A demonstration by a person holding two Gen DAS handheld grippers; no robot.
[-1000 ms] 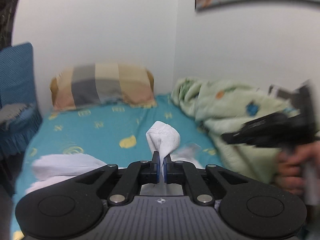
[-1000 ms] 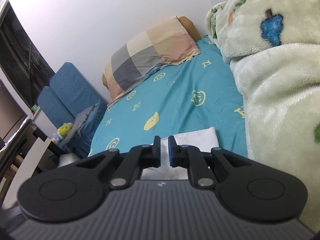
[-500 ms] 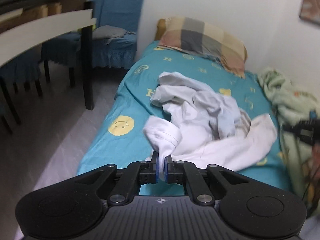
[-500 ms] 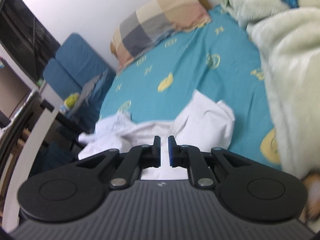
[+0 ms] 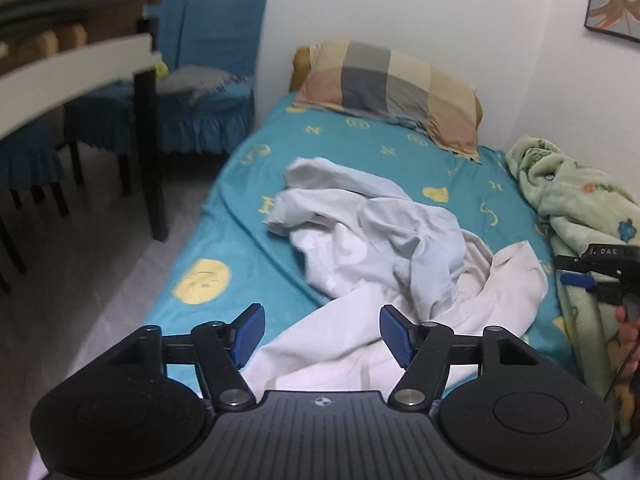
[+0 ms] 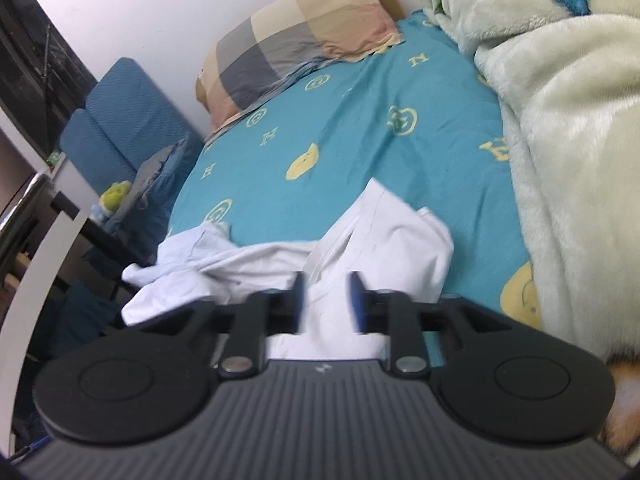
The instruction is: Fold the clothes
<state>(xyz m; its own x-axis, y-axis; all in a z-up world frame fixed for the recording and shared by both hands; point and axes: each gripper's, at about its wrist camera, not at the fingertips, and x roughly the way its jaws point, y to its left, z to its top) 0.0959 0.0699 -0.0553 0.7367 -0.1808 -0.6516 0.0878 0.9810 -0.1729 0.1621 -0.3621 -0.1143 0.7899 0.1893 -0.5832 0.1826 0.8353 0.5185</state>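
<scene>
A crumpled white garment [image 5: 384,248] lies in a heap on the teal bed sheet [image 5: 248,248]. My left gripper [image 5: 322,330] hovers over its near edge; its jaws are opening, and the blue pads [image 5: 250,332] stand wide apart, clear of the cloth below. In the right wrist view the same white garment [image 6: 360,240] spreads under my right gripper [image 6: 326,300], whose jaws are opening too, blurred, with cloth showing in the gap but no pad pressing it. The right gripper [image 5: 596,276] also shows at the right edge of the left wrist view, in a hand.
A checked pillow [image 5: 392,88] lies at the head of the bed. A pale green fleece blanket [image 6: 560,100] is bunched along the wall side. Blue-covered chairs [image 5: 208,72] and a dark table leg [image 5: 150,152] stand beside the bed on the grey floor.
Both grippers have let go of the white garment and their jaws have spread. The cloth has dropped into a heap on the sheet. The left view has swung toward the chairs.
</scene>
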